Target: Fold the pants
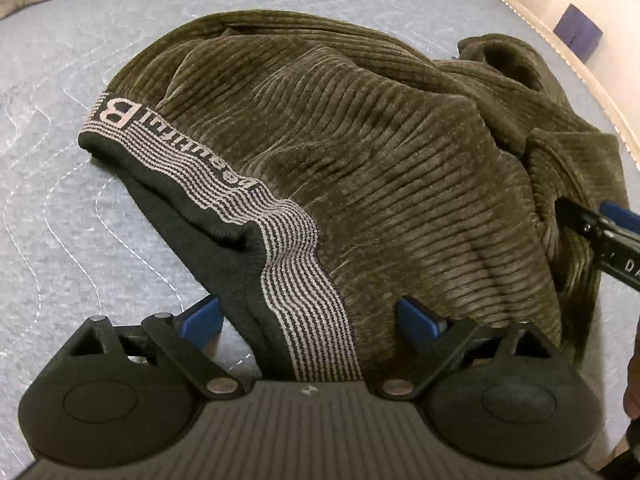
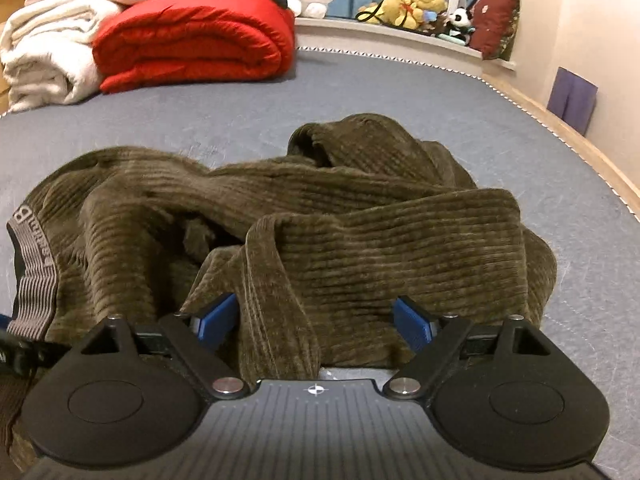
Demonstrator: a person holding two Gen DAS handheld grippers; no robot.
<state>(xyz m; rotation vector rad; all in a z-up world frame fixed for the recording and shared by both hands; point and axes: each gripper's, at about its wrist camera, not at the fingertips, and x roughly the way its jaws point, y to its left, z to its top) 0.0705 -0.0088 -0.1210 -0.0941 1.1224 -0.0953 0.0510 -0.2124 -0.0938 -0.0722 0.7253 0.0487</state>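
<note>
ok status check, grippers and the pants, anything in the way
Left gripper open, striped waistband between its fingers. Right gripper open around a cuff fold. Pants bunched on the bed, unfolded. Nothing in the way.

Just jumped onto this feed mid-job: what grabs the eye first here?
A crumpled heap of olive corduroy pants fills the middle of the blue-grey mattress, its striped grey waistband running toward the left gripper, whose jaws stand open around it. The right gripper is open over a fold of cloth. Behind, a bright red quilt lies folded.
</note>
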